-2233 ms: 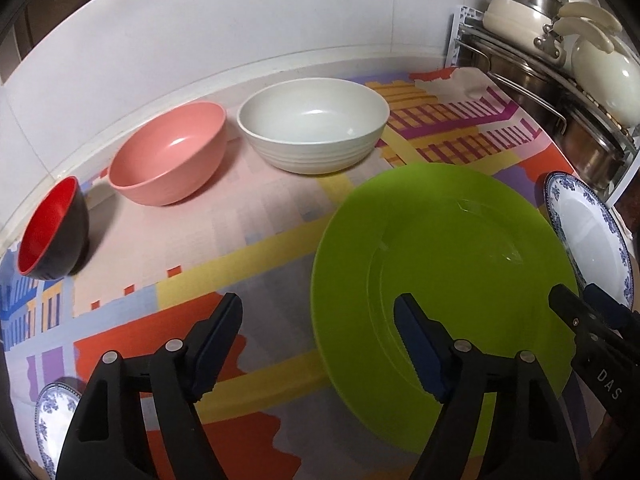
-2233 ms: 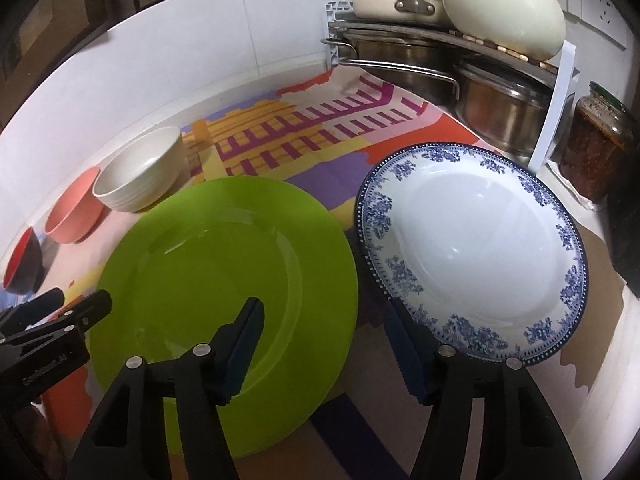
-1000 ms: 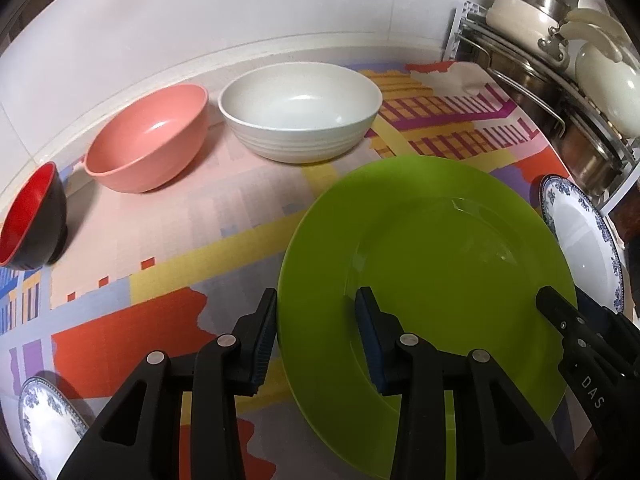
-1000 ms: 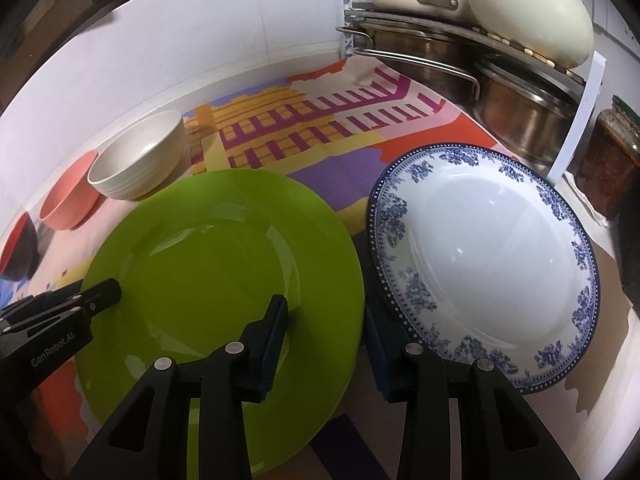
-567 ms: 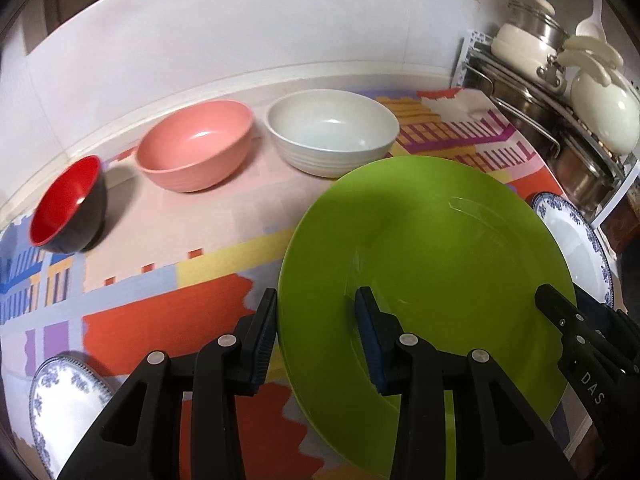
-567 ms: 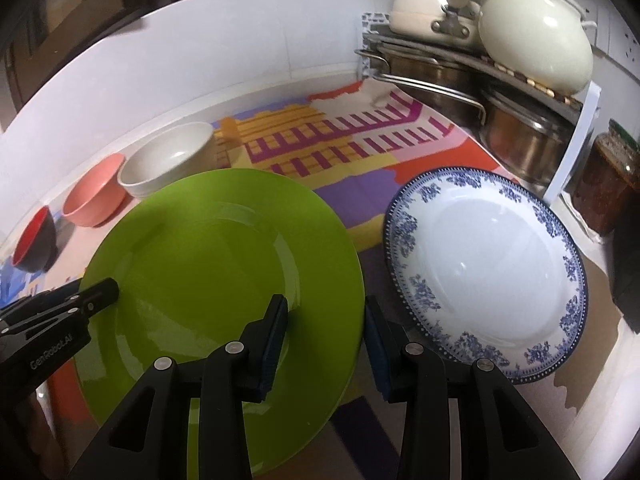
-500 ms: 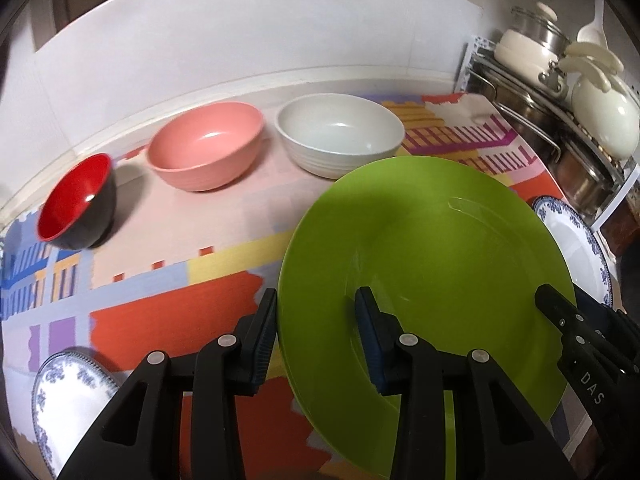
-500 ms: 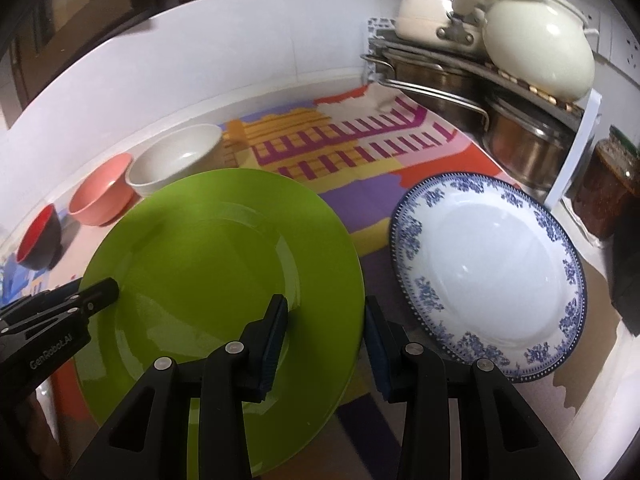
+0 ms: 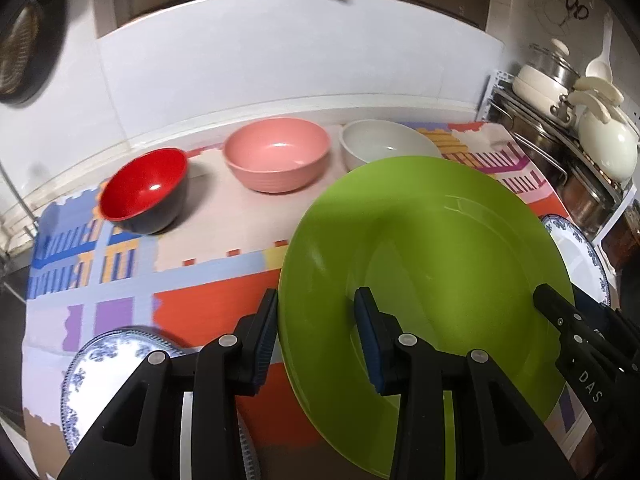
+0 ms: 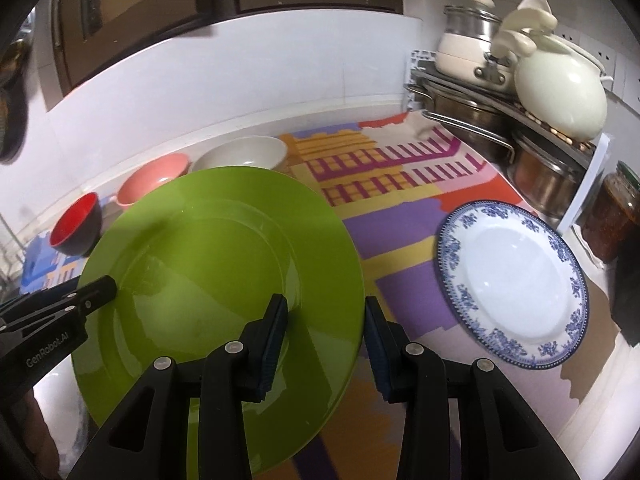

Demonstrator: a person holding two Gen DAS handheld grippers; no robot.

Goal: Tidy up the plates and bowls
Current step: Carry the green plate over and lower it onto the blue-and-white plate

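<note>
Grippers angled downward over the patterned mat (image 10: 400, 216). Left gripper (image 9: 316, 336) jaws narrowly parted, clamped on the left rim of the green plate (image 9: 432, 248); right gripper (image 10: 325, 330) likewise clamped on its right rim. Plate held at frame centre, clear of the mat.

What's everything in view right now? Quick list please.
green plate: 1, lime green, lifted off the mat, gripped at both sides
large patterned plate: 1, white with blue rim, on the mat at right
small patterned plate: 1, white and blue, near left corner
red bowl: 1, red inside, black outside, back left
pink bowl: 1, pink, back middle
white bowl: 1, off-white, beside the pink one
mat: 1, multicoloured
pot rack: pots, cream and steel, right corner
jar: 1, dark reddish contents, far right
left claw: shut on the plate's left rim
right claw: shut on its right rim
</note>
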